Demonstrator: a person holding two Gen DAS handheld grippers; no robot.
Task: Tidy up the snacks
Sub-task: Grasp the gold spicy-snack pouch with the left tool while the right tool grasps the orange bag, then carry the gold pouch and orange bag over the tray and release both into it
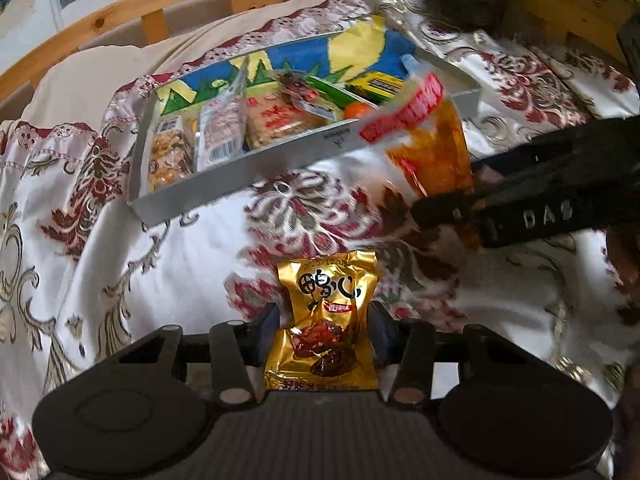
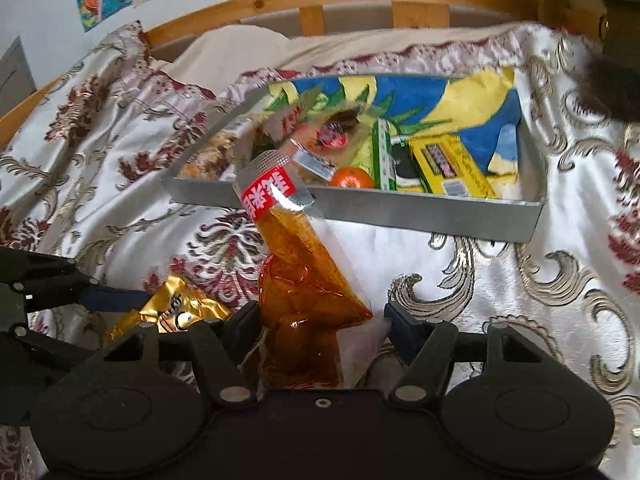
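Both hand-held grippers clamp light, crinkly, slippery packets above the bed: right hand-held gripper [image 2: 320,316] on the larger orange packet [image 2: 298,276], left hand-held gripper [image 1: 324,320] on the smaller gold packet [image 1: 326,312], each best held mid-body.

The left gripper [image 1: 326,316] points steeply down at the bedspread, its blue-padded fingers [image 1: 267,320] pressed against both sides of a gold snack packet [image 1: 324,320]. The right gripper [image 2: 320,320] tilts down beside it, jaws closed on an orange-filled clear pouch [image 2: 304,280] that stands up between them. Each gripper shows in the other's view, close alongside, both lifted off the cloth
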